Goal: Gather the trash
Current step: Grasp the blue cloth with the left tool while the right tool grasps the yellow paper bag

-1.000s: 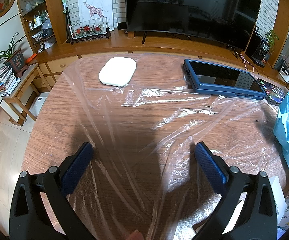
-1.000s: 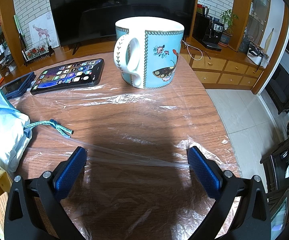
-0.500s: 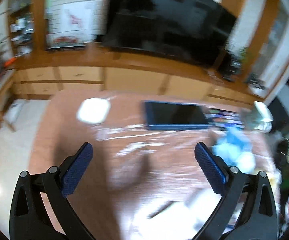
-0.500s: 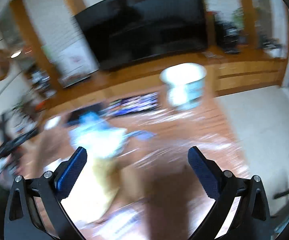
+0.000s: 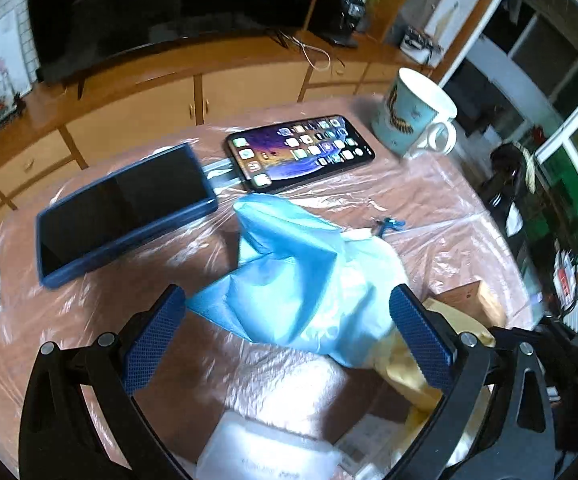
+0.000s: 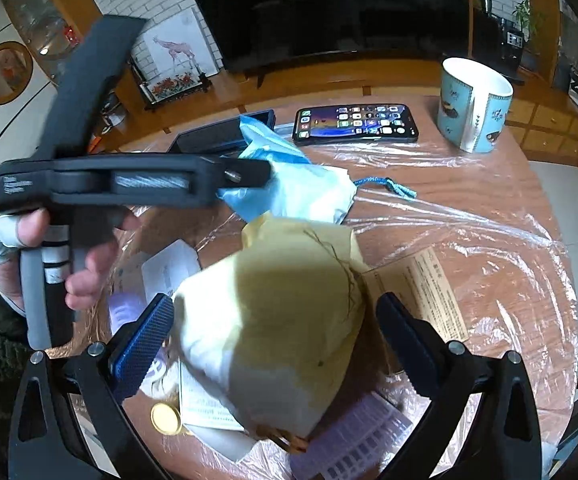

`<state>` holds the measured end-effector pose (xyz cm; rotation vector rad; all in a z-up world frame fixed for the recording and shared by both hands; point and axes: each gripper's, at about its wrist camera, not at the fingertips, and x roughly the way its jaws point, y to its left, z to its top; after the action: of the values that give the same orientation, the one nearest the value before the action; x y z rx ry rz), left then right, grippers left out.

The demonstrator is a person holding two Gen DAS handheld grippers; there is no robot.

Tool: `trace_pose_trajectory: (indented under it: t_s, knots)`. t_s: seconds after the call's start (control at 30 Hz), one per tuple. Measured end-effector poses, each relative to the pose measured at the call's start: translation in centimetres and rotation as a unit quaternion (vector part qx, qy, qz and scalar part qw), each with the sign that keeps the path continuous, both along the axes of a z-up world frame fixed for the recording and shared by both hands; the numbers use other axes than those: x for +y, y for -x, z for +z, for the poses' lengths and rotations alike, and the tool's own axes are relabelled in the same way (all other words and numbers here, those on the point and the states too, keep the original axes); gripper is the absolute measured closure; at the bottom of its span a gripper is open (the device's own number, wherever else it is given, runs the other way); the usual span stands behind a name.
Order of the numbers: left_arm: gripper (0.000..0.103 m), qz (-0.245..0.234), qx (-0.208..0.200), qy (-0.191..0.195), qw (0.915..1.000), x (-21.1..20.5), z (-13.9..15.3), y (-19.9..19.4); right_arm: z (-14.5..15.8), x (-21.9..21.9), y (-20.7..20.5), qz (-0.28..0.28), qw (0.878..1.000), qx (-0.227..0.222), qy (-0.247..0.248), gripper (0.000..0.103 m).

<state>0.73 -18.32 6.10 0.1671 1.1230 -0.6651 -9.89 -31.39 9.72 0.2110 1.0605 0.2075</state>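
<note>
Trash lies piled mid-table (image 6: 489, 216) on clear plastic film: a crumpled yellow bag (image 6: 281, 320), then a blue bag (image 5: 301, 280), both soft, light and best pinched at a raised fold, then flat paper slips (image 6: 205, 408), possibly leaflets. The left hand-held gripper (image 5: 289, 336) and right hand-held gripper (image 6: 277, 344) gape wide, holding nothing.

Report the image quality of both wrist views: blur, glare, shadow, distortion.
Left wrist: slight motion blur, window overexposed, plastic film glinting, fisheye bending the cabinets. Right wrist: blue bag and phone sharp, left gripper's body smeared, shadow across the yellow bag.
</note>
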Motion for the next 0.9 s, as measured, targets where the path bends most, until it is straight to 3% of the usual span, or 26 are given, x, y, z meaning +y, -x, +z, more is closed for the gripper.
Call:
trace_pose_trajectory:
  t_s: [0.13, 0.3, 0.47, 0.67, 0.77, 0.9]
  knots:
    - [0.002, -0.026, -0.002, -0.038, 0.9989, -1.6, -1.3, -1.2, -0.3, 1.3, -1.0, 0.007, 0.998, -0.005, 0.061, 0.004]
    - [0.002, -0.036, 0.020, -0.041, 0.9983, -2.4, -2.3, -2.4, -0.8, 2.0, -2.3, 0.012, 0.996, -0.002, 0.086, 0.004]
    - [0.002, -0.034, 0.058, -0.011, 0.9977, -2.1, -2.8, -3.4, -1.0, 2.4, -2.4, 0.032, 0.997, 0.012, 0.066, 0.004]
    - [0.002, -0.022, 0.109, 0.033, 0.9933, -2.2, -3.7, -4.1, -1.7, 1.8, -2.9, 0.014, 0.999, 0.025, 0.030, 0.004]
    - [0.002, -0.008, 0.131, 0.078, 0.9882, -1.7, -3.3, -4.8, -1.6, 1.6, -2.8, 0.012, 0.999, 0.020, 0.025, 0.004]
    - [0.002, 0.005, 0.150, 0.085, 0.9850, -2.2, -3.4, -5.6, -1.5, 1.9, -2.4, 0.012, 0.999, 0.016, 0.038, 0.004]
